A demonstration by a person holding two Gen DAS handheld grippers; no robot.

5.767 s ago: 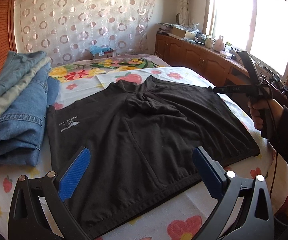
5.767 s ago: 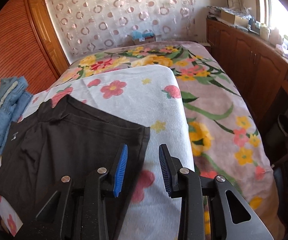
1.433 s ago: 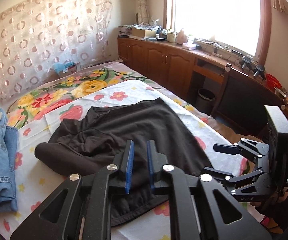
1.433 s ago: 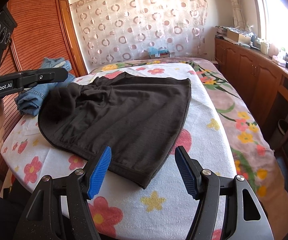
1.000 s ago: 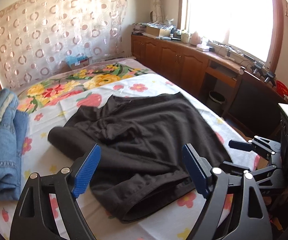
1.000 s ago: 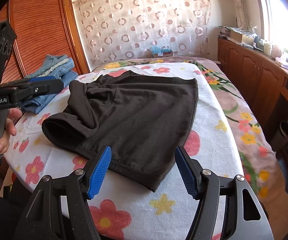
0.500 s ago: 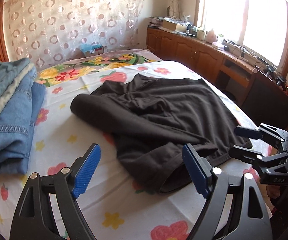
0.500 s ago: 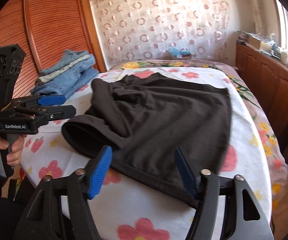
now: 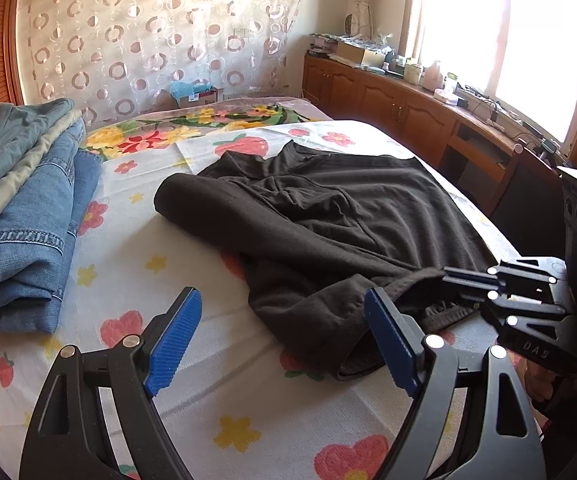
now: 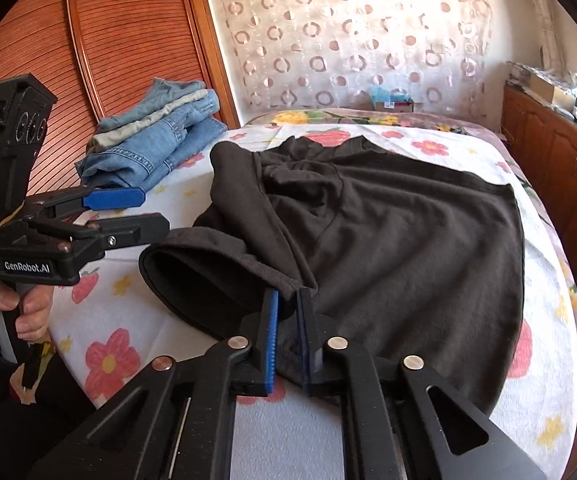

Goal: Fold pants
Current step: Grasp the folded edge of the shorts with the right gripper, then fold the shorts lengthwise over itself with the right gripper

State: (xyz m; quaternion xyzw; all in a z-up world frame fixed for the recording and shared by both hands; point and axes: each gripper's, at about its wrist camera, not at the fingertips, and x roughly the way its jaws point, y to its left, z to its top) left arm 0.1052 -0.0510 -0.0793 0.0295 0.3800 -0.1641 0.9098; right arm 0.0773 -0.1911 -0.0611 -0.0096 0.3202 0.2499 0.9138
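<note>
Dark brown pants (image 9: 328, 220) lie on the bed, folded over with one side rolled across the other; they also show in the right wrist view (image 10: 408, 240). My right gripper (image 10: 286, 300) is shut on the near hem of the pants, at the front edge; it shows in the left wrist view (image 9: 454, 276) pinching that hem. My left gripper (image 9: 280, 340) is open and empty, just above the bed in front of the pants' near corner; it shows in the right wrist view (image 10: 136, 212) left of the pants.
A stack of folded jeans (image 9: 20, 208) lies at the left of the flowered sheet (image 9: 208, 400); it also shows in the right wrist view (image 10: 156, 140). Wooden cabinets (image 9: 388, 104) run along the right under the window. A wooden wardrobe (image 10: 120, 40) stands left.
My right gripper has closed on the near hem of the pants. My left gripper, which let go of the folded-over side about a second ago, stays open and has shifted left.
</note>
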